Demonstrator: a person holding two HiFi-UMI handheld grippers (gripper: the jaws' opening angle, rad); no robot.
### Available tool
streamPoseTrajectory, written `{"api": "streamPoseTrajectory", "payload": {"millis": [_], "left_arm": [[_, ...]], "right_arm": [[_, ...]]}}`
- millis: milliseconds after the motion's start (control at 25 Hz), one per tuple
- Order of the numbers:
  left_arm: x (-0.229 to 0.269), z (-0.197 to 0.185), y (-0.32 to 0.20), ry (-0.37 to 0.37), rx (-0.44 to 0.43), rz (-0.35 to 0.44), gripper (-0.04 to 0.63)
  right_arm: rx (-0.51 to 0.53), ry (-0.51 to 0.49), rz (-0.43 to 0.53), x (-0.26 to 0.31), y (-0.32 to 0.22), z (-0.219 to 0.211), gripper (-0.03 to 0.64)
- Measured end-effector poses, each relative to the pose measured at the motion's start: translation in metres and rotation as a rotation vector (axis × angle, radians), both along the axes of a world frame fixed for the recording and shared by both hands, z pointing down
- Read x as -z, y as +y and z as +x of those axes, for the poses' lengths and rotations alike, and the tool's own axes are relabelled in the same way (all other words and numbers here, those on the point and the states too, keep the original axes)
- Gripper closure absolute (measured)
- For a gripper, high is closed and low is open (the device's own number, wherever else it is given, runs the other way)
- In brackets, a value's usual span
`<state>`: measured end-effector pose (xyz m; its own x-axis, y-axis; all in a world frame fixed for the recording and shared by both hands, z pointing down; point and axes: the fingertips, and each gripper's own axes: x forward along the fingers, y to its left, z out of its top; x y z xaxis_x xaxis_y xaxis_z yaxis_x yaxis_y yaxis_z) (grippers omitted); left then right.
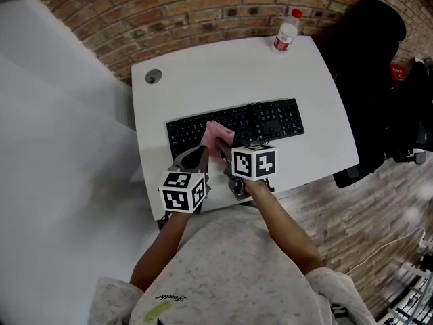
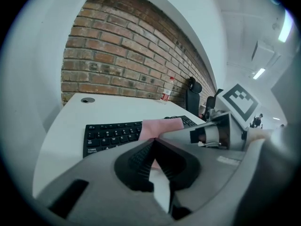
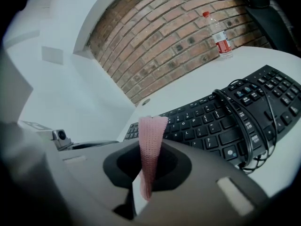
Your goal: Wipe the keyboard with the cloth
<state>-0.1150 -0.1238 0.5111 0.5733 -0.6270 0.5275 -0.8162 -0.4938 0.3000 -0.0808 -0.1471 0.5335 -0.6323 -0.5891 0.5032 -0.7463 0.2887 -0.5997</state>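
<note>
Right claw (image 3: 149,147) pinched pink cloth (image 3: 151,131) over keyboard (image 3: 221,121) | left claw (image 2: 153,142) pressed together, empty | near desk (image 1: 203,73) front edge

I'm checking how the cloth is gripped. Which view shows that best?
The right gripper view: the pink cloth stands edge-on, pinched in the right gripper. The head view shows it over the keyboard; the left gripper view, its flat side.

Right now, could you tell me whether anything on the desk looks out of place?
Yes: a black cable lies looped on top of the keyboard, across its keys, instead of on the desk. It would probably snag the pink cloth pinched in the right gripper during wiping.
</note>
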Motion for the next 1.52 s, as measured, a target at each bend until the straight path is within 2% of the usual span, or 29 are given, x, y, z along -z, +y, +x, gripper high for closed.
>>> {"api": "streamPoseTrajectory", "payload": {"millis": [1520], "left_arm": [[0.005,0.128,0.009,-0.023,-0.073,0.016,0.598]], "right_arm": [[-0.183,-0.039,0.052,0.015,-0.001,0.177,0.591]]}}
